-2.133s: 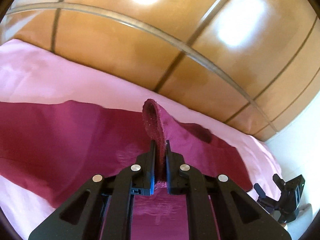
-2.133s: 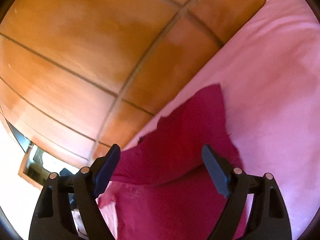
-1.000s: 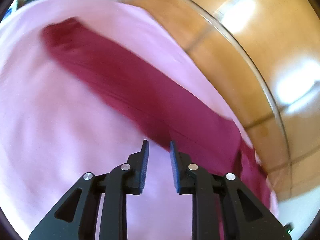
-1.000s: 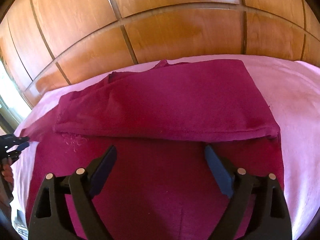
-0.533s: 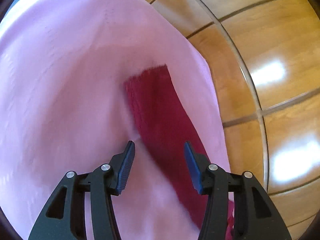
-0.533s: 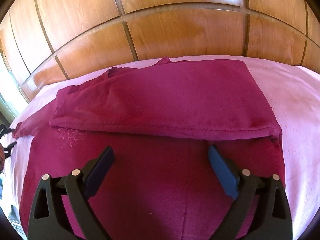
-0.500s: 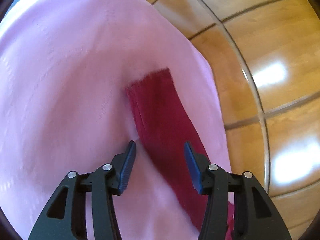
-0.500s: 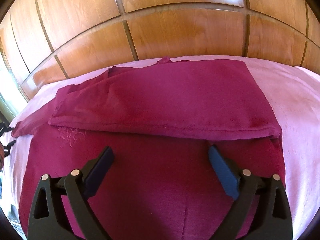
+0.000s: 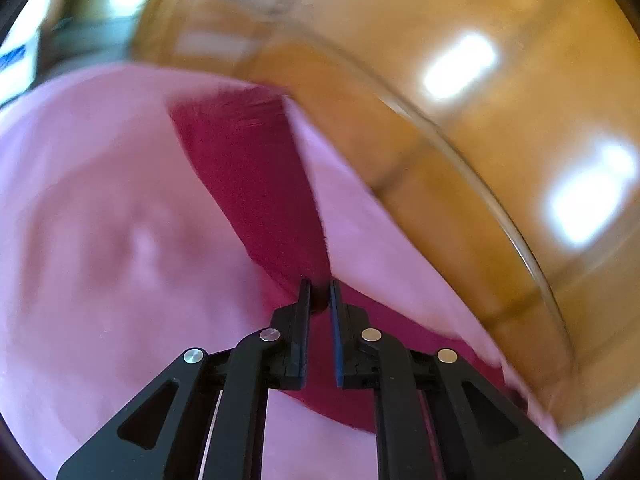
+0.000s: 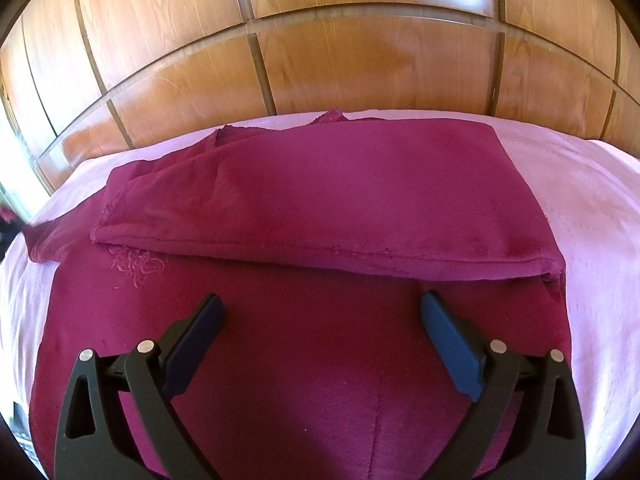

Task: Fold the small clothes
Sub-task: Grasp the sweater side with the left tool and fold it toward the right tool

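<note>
A dark red garment (image 10: 320, 208) lies on the pink sheet (image 10: 592, 216), its far part folded over toward me with the fold edge across the middle. My right gripper (image 10: 320, 312) hovers open and empty over the near part of the garment. In the blurred left wrist view a narrow strip of the garment (image 9: 248, 176) runs from the far end down to my left gripper (image 9: 319, 292), whose fingers are almost together with the red cloth between the tips.
A glossy wooden panelled wall (image 10: 320, 48) stands right behind the bed; it also shows in the left wrist view (image 9: 480, 120). Pink sheet stretches left of the garment strip (image 9: 100, 240). Pale embroidery (image 10: 136, 264) marks the garment's left part.
My left gripper has gone from open to nearly closed on the garment's strip and swung, blurring the view. The right gripper has stayed open and barely moved.
</note>
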Motion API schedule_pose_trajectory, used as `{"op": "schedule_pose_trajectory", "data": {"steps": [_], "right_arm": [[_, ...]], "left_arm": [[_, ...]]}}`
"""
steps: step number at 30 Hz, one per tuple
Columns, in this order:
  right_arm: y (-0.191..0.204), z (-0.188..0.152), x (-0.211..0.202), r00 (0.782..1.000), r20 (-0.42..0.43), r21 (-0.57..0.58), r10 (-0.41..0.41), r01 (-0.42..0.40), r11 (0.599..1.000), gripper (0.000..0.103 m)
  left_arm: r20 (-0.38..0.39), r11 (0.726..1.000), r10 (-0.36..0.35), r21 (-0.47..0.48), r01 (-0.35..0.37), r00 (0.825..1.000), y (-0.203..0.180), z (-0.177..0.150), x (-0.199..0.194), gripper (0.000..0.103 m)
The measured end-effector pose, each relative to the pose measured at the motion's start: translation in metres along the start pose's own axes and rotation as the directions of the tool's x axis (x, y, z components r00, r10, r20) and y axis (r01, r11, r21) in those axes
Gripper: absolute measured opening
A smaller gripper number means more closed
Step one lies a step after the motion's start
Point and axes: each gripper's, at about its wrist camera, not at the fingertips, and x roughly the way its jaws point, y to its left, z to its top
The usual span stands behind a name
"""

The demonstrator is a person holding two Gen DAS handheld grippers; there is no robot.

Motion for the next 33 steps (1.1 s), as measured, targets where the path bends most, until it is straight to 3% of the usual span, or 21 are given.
{"op": "schedule_pose_trajectory", "data": {"steps": [4,6,11,13,16,22,25,26,27,29,30,32,33], "right_arm": [[0.0,-0.001,0.0,1.0,0.003,0.004,0.004,-0.004,1.0,0.099],[-0.001,-0.001,0.0,1.0,0.004,0.006,0.008,-0.008,1.0,0.099],[-0.004,-0.001,-0.001,1.0,0.009,0.017,0.027,-0.027,0.999,0.099],[-0.006,-0.001,-0.002,0.999,0.013,0.023,0.035,-0.035,0.999,0.099],[-0.007,-0.001,-0.004,0.999,0.018,0.034,0.049,-0.049,0.998,0.099],[-0.007,0.001,-0.006,0.999,0.013,0.04,0.052,-0.052,0.998,0.098],[-0.003,0.01,-0.011,0.994,0.005,0.078,0.108,-0.108,0.991,0.074],[0.001,0.016,-0.013,0.984,-0.007,0.102,0.176,-0.174,0.979,0.063],[0.007,0.022,-0.014,0.969,-0.016,0.121,0.245,-0.241,0.963,0.058],[0.026,0.035,-0.015,0.926,-0.018,0.152,0.378,-0.371,0.916,0.056],[0.044,0.044,-0.012,0.883,-0.03,0.162,0.469,-0.459,0.874,0.055],[0.072,0.054,-0.004,0.816,-0.053,0.192,0.576,-0.558,0.808,0.055],[0.093,0.06,0.006,0.759,-0.086,0.218,0.646,-0.618,0.755,0.055]], "left_arm": [[-0.053,0.984,-0.085,0.155,0.092,0.995,-0.063,-0.034,0.004,0.008],[-0.098,0.963,-0.117,0.23,0.137,0.988,-0.092,-0.056,0.01,0.002],[-0.225,0.93,-0.141,0.303,0.207,0.964,-0.132,-0.104,0.032,0.002],[-0.25,0.924,-0.152,0.308,0.227,0.956,-0.136,-0.114,0.032,0.003],[-0.256,0.927,-0.151,0.298,0.226,0.955,-0.135,-0.118,0.024,0.021],[-0.202,0.94,-0.105,0.299,0.163,0.974,-0.099,-0.136,-0.011,0.022],[-0.196,0.954,-0.075,0.271,0.127,0.978,-0.085,-0.144,-0.015,0.022],[-0.188,0.956,-0.066,0.269,0.116,0.98,-0.082,-0.147,-0.017,0.022],[-0.183,0.957,-0.065,0.266,0.113,0.981,-0.079,-0.15,-0.019,0.022],[-0.177,0.957,-0.074,0.265,0.12,0.981,-0.078,-0.157,-0.023,0.022],[-0.172,0.954,-0.078,0.273,0.124,0.982,-0.077,-0.161,-0.027,0.022],[-0.164,0.947,-0.076,0.298,0.123,0.983,-0.081,-0.167,-0.027,0.022],[-0.165,0.944,-0.072,0.306,0.121,0.984,-0.082,-0.17,-0.026,0.022]]}}
